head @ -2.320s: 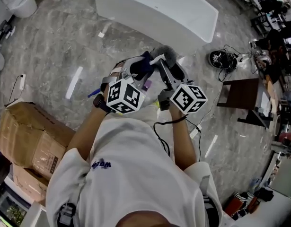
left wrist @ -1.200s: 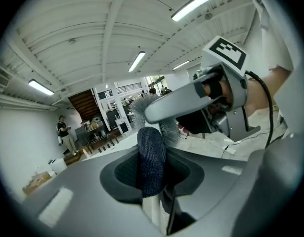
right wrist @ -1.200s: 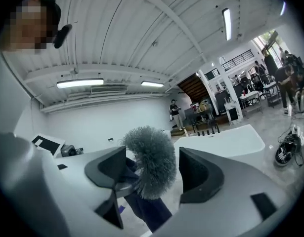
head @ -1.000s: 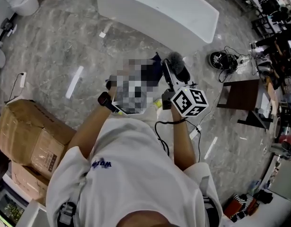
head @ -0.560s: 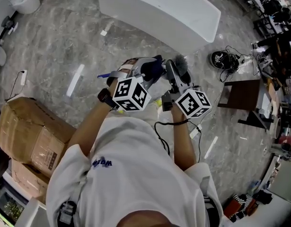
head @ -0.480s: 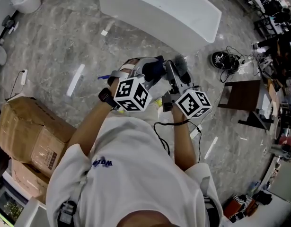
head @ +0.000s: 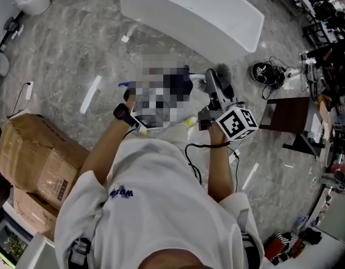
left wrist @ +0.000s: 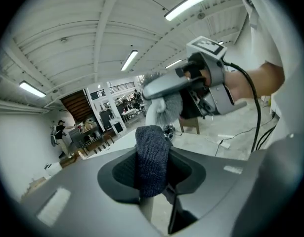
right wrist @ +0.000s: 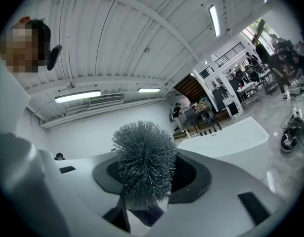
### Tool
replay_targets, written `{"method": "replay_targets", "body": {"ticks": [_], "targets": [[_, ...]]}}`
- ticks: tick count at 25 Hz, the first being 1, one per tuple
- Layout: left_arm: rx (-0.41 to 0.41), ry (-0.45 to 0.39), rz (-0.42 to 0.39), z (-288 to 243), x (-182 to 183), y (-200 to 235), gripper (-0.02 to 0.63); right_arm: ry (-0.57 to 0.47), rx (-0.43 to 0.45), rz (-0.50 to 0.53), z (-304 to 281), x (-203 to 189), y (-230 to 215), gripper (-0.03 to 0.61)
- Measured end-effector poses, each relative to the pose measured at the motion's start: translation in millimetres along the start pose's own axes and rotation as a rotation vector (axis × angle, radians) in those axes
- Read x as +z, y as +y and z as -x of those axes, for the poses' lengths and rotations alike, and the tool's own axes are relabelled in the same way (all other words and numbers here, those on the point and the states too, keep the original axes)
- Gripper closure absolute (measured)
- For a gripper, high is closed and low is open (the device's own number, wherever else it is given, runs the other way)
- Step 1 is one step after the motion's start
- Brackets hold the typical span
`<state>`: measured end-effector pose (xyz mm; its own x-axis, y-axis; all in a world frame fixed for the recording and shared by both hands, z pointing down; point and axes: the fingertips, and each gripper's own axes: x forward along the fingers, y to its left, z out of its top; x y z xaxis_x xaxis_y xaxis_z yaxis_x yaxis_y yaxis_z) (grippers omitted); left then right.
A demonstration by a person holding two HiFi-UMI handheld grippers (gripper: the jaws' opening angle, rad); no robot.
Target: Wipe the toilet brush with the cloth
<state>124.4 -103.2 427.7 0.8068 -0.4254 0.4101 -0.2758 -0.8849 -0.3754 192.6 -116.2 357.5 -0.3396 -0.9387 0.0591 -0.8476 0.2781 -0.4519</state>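
You are pinching the grey round-bristled toilet brush (right wrist: 144, 164) just below its head in your right gripper (right wrist: 142, 209), holding it on the near side of the long white tub (head: 189, 15). The jaws of your left gripper (left wrist: 152, 196) are closing on the dark blue knitted cloth (left wrist: 152, 157), also nearside of the tub, beside the brush.

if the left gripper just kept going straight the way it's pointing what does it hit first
Most likely the toilet brush: its bristle head sits directly beyond the cloth that stands between the left gripper's closing jaws. How far off it is is hard to judge here.
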Motion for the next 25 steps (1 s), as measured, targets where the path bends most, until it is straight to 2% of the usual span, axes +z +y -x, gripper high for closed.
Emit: {"method": "replay_targets", "body": {"ticks": [3,6,10,13,19,22,25], "targets": [[0.018,0.038,-0.02,2.3,-13.6,7.9,0.488,-0.031,-0.009,0.017,0.4,17.9,-5.4,0.385],[0.028,0.038,-0.014,4.4,-12.3,13.5,0.485,-0.05,-0.01,0.014,1.8,26.3,-6.9,0.385],[0.074,0.053,-0.069,6.4,-7.2,20.2,0.48,-0.068,-0.011,-0.001,3.0,27.0,-5.1,0.385],[0.061,0.034,-0.059,5.4,-3.0,18.4,0.48,-0.06,-0.005,0.0,-0.3,22.2,-2.1,0.385],[0.015,-0.069,0.017,1.8,28.9,12.5,0.48,-0.01,0.02,-0.003,-10.6,-2.6,9.6,0.385],[0.023,-0.053,-0.022,-1.1,28.8,11.0,0.482,-0.004,0.01,-0.011,-10.2,-3.8,6.4,0.385],[0.024,-0.024,-0.025,-1.2,16.5,11.7,0.484,-0.028,-0.005,-0.055,-4.4,8.7,-3.4,0.385]]}}
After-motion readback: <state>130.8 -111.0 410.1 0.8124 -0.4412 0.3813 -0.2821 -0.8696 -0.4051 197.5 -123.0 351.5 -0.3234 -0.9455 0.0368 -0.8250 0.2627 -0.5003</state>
